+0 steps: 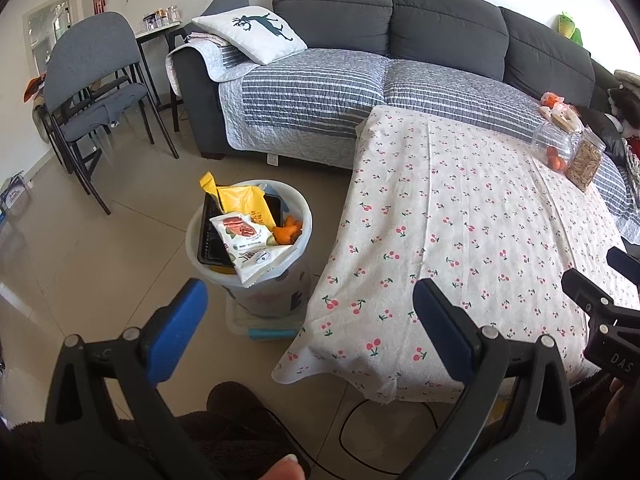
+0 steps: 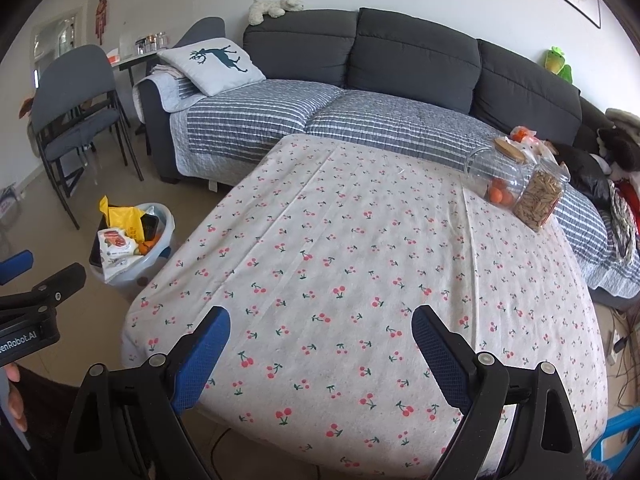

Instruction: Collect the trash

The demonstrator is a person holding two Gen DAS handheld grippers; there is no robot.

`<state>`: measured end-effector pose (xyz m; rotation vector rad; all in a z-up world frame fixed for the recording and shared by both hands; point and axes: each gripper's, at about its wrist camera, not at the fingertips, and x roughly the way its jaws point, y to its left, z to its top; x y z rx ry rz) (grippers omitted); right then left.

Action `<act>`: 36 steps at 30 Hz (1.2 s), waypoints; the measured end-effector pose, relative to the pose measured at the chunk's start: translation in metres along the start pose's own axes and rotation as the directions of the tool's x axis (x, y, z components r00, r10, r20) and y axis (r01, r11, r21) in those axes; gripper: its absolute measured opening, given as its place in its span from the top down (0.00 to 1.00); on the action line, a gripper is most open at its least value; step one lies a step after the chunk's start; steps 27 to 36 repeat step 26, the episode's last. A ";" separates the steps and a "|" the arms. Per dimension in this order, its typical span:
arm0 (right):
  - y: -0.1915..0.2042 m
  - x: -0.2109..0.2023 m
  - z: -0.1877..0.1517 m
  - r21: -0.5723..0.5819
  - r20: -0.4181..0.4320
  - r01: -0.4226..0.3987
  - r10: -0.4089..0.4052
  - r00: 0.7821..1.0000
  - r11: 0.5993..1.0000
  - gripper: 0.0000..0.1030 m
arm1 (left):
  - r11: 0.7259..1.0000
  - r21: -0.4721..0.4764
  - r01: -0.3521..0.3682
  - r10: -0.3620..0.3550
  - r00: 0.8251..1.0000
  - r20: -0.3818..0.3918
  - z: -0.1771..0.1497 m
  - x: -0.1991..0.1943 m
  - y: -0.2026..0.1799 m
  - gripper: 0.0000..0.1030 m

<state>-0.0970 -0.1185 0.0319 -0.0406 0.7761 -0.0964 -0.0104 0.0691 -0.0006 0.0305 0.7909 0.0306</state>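
- The trash is being held inside a round white plastic bin (image 1: 256,280) standing on the tiled floor (image 1: 100,248), just beside the left edge of the table; the bin is also being shown at the left of the right wrist view (image 2: 156,256).
- A white snack packet with a red picture (image 1: 250,242) is lying on top, overhanging the bin's front rim; a crumpled yellow plastic bag (image 1: 240,200) is sticking up behind it, orange peel (image 1: 288,232) is sitting at the right, and a black flat tray (image 1: 212,236) is being propped against the left wall.
- The left gripper (image 1: 310,316) is being held wide open with nothing between its blue pads, above the floor and the table corner, near the bin.
- The right gripper (image 2: 320,344) is likewise being held wide open and empty, over the near part of the table.
- The table is being covered by a white cherry-print cloth (image 2: 360,260), bare except at the far right corner.
- There a clear glass jar with orange fruits (image 2: 500,184) and a clear jar of pale seeds (image 2: 540,198) are standing, touching each other.
- A dark grey sofa with a striped quilt (image 2: 320,120) is sitting behind the table, and a grey chair (image 1: 92,80) is standing at the left.
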 end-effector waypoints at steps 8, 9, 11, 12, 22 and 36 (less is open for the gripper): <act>-0.001 0.001 0.000 0.007 -0.004 -0.003 0.003 1.000 1.000 0.09 | 1.000 -0.019 0.003 -0.004 1.000 -0.008 0.002 0.000 0.003 0.01; -0.001 0.001 0.000 0.008 -0.006 -0.004 0.004 1.000 1.000 0.09 | 1.000 -0.021 0.004 -0.004 1.000 -0.011 0.002 0.001 0.003 0.01; 0.000 0.002 0.000 0.005 -0.009 -0.007 0.007 1.000 1.000 0.09 | 1.000 -0.022 0.008 -0.009 1.000 -0.015 0.002 0.002 0.003 0.01; 0.001 0.003 0.000 0.003 -0.010 -0.008 0.008 1.000 1.000 0.09 | 1.000 -0.022 0.009 -0.010 1.000 -0.017 0.003 0.003 0.003 0.01; 0.008 0.009 0.001 -0.016 -0.023 -0.020 0.020 1.000 1.000 0.09 | 0.999 -0.037 0.021 -0.022 0.999 -0.028 0.005 0.005 0.008 0.01; 0.009 0.011 0.001 -0.018 -0.028 -0.022 0.022 0.999 1.000 0.09 | 0.998 -0.055 0.028 -0.031 0.999 -0.040 0.006 0.006 0.012 0.01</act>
